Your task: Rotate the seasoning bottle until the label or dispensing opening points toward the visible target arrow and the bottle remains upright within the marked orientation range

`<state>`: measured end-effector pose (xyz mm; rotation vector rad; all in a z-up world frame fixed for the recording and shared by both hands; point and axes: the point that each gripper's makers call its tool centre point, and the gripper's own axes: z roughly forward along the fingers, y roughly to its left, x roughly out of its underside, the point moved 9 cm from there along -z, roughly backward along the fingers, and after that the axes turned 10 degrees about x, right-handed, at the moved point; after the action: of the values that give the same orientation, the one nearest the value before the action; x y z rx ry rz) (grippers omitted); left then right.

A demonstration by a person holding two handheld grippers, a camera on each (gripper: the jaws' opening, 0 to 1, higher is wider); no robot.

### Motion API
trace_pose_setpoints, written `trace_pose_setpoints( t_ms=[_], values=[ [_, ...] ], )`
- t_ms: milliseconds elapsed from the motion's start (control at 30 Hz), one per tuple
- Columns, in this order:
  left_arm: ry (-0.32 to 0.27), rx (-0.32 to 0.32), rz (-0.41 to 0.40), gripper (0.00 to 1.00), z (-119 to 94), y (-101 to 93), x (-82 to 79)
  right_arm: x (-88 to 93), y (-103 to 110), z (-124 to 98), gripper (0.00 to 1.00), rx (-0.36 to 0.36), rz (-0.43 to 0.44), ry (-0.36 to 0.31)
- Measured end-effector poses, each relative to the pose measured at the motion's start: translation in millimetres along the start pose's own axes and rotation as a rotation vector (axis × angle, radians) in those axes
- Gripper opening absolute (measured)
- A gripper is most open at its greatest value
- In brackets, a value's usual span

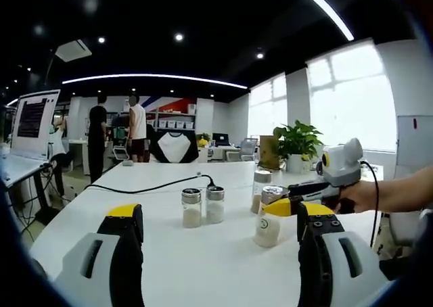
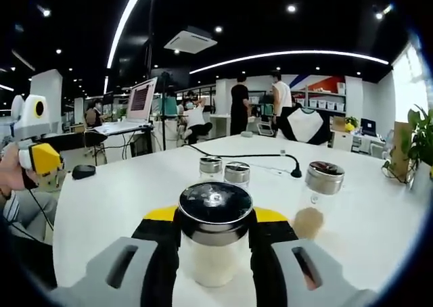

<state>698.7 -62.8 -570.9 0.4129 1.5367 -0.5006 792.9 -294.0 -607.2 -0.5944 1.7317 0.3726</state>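
Closest, in the right gripper view, the right gripper (image 2: 215, 243) with both jaws pressed against the sides of a seasoning bottle (image 2: 214, 234), upright, black lid up, pale powder inside, on the white table (image 2: 108, 199). In the left gripper view, that same bottle (image 1: 268, 224) pinched between yellow-tipped jaws, a hand (image 1: 362, 195) behind. Left gripper (image 1: 220, 253) low in its own view, jaws spread wide, nothing between them, bare tabletop (image 1: 203, 260) beneath; seen again at the left edge of the right gripper view (image 2: 42, 159), raised off the table's edge in a hand.

Further back, a pair of small shakers (image 2: 224, 172) side by side, touching or nearly so, and a taller glass jar (image 2: 318, 195) with brownish contents to the right, apart from them. Beyond those, a black cable (image 2: 250, 155) across the table. Past the far edge, a potted plant (image 1: 296, 145), a monitor (image 2: 141, 99), two people standing (image 2: 258, 103) near shelving, bright windows (image 1: 352, 97).
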Motion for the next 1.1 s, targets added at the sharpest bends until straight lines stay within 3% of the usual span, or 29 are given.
trace_pose_setpoints(
  t_ms=[800, 1100],
  values=[
    [0.017, 0.035, 0.005, 1.0, 12, -0.5, 0.8, 1.0, -12, 3, 0.38, -0.222, -0.034, -0.02],
    [0.019, 0.043, 0.001, 1.0, 15, -0.3, 0.0, 1.6, -14, 5, 0.38, -0.269, -0.052, -0.03]
  ],
)
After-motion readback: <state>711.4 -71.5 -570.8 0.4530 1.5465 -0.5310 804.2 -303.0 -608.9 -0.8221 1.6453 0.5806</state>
